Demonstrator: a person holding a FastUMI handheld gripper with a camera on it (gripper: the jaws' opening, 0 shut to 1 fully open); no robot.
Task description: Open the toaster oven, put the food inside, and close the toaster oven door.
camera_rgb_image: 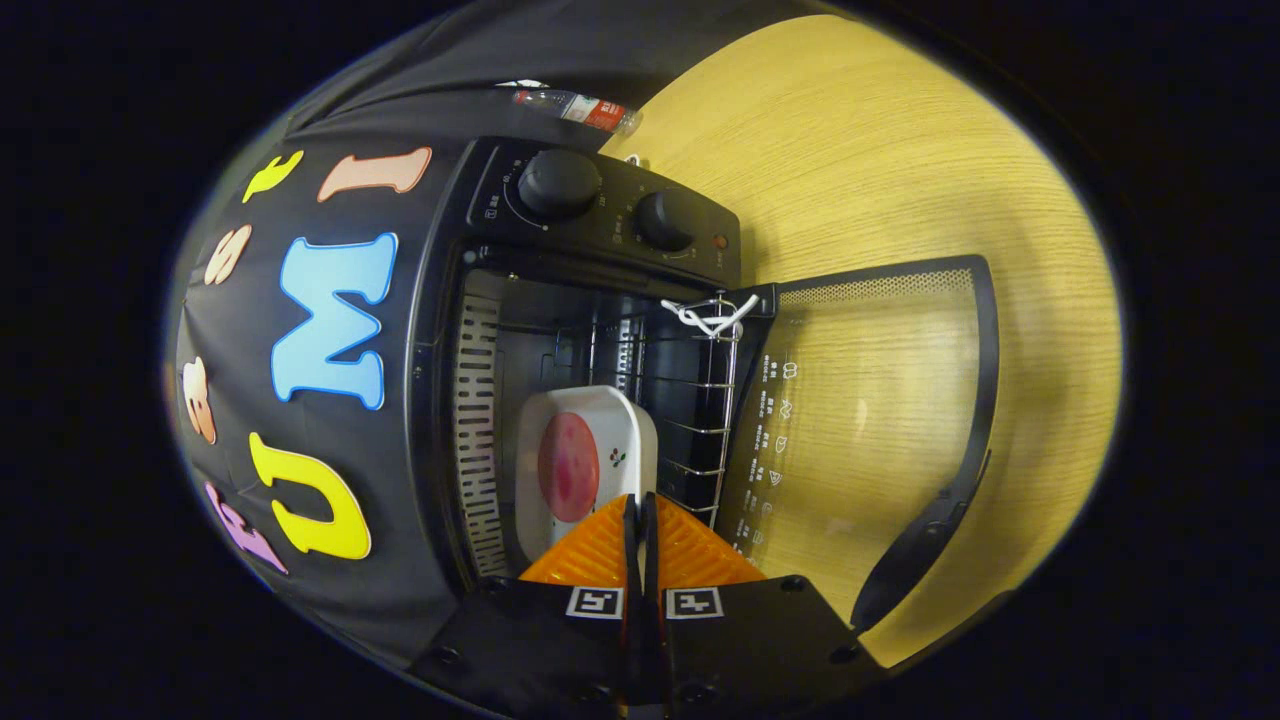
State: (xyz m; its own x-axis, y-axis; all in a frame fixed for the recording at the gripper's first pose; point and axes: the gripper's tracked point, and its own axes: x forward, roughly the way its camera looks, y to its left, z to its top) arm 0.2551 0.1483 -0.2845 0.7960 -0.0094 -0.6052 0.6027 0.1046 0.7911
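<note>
The black toaster oven [600, 215] stands with its glass door [870, 400] swung fully open onto the wooden table. Inside the cavity, a white dish [585, 455] carrying a round pink slice of food [568, 467] rests against the wire rack [700, 400]. My gripper [640, 515] is at the oven's mouth, its fingers closed together on the near rim of the dish. The dish's near edge is hidden behind the fingertips. The door's dark handle [915, 545] lies beside the fingers, on the side away from the cavity.
Two black knobs [558, 183] sit on the oven's control panel. A white cord [705, 317] is tied at the rack's corner by the door hinge. A plastic bottle [580, 107] lies behind the oven. Bare wooden tabletop [880, 160] spreads around the open door.
</note>
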